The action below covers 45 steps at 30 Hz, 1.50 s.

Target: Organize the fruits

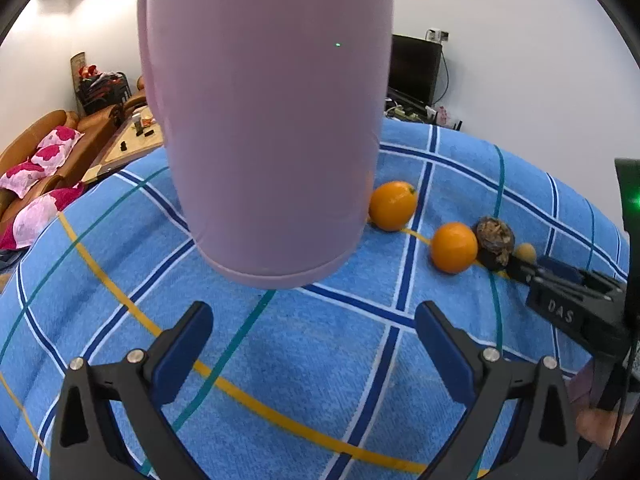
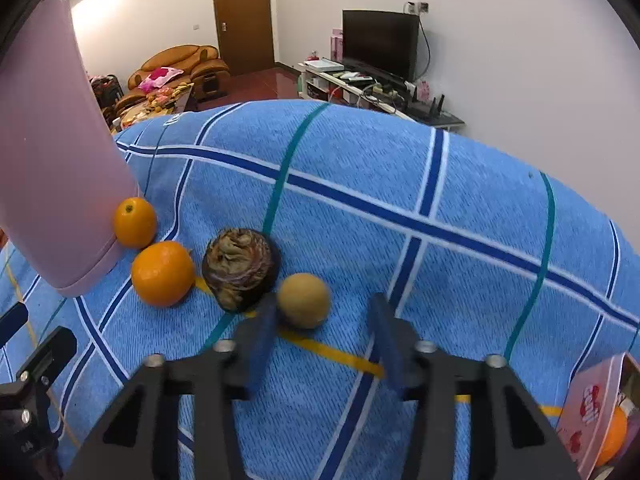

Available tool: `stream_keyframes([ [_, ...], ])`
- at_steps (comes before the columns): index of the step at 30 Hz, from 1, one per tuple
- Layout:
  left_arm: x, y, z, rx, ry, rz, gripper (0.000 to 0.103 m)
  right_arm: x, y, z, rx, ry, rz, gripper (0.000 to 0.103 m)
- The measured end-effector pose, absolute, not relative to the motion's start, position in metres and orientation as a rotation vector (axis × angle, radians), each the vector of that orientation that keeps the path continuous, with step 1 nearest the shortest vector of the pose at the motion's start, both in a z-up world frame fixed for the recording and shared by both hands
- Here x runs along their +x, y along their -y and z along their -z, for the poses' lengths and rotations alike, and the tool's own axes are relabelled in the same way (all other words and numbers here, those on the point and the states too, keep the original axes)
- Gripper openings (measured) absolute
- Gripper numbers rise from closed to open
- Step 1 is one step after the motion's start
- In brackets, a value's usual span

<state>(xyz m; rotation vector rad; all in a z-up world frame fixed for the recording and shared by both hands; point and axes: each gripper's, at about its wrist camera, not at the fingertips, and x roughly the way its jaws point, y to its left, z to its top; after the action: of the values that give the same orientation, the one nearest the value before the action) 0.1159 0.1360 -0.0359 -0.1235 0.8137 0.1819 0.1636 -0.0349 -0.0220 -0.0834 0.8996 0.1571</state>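
Your right claw [image 2: 322, 320] points down at the blue checked cloth [image 2: 400, 168], jaws parted and gripping nothing. The small tan round fruit [image 2: 304, 300] sits just past the fingertips, nearer the left finger, which overlaps its edge in the right wrist view; whether the pad touches it you cannot tell. Both fingers are blurred.

Your left claw [image 1: 314, 336] is released too, fingers spread wide over bare cloth.

Just beside the tan fruit lies a dark brown wrinkled fruit [image 2: 240, 274], touching it or nearly so. Next in the row comes an orange [image 2: 163, 273], then a smaller orange [image 2: 135, 222] resting against the foot of the tall pink container [image 2: 52, 168]. That container stands on the surface, filling the upper middle of the left wrist view.

At the right edge a pink box [image 2: 592, 404] holds another orange fruit [image 2: 614, 436].
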Motion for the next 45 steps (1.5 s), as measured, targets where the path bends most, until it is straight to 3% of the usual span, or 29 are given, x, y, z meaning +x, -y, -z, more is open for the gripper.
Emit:
stream_keyframes([
  [2,0.116,-0.134,0.036,-0.118,-0.814,-0.178,0.103,0.162,0.035,0.021,-0.084,-0.898,-0.175,0.027],
  [9,0.114,-0.129,0.036,-0.105,-0.808,-0.166,0.102,0.149,0.052,0.015,-0.014,-0.865,-0.150,0.027],
  [15,0.108,-0.120,0.029,-0.080,-0.745,-0.102,0.101,0.097,0.072,-0.005,0.049,-0.731,-0.126,0.027],
  [27,0.145,-0.065,0.021,-0.004,-0.805,0.051,0.072,0.048,0.109,-0.013,0.168,-0.629,-0.118,0.027],
  [31,0.169,-0.050,0.029,0.040,-0.844,0.061,0.057,0.049,0.110,-0.013,0.183,-0.627,-0.123,0.027],
  [43,0.205,-0.056,0.044,0.001,-0.902,0.042,0.045,0.053,0.113,-0.010,0.211,-0.638,-0.141,0.027],
  [45,0.204,-0.060,0.042,-0.009,-0.897,0.043,0.039,0.053,0.112,-0.010,0.203,-0.637,-0.140,0.027],
])
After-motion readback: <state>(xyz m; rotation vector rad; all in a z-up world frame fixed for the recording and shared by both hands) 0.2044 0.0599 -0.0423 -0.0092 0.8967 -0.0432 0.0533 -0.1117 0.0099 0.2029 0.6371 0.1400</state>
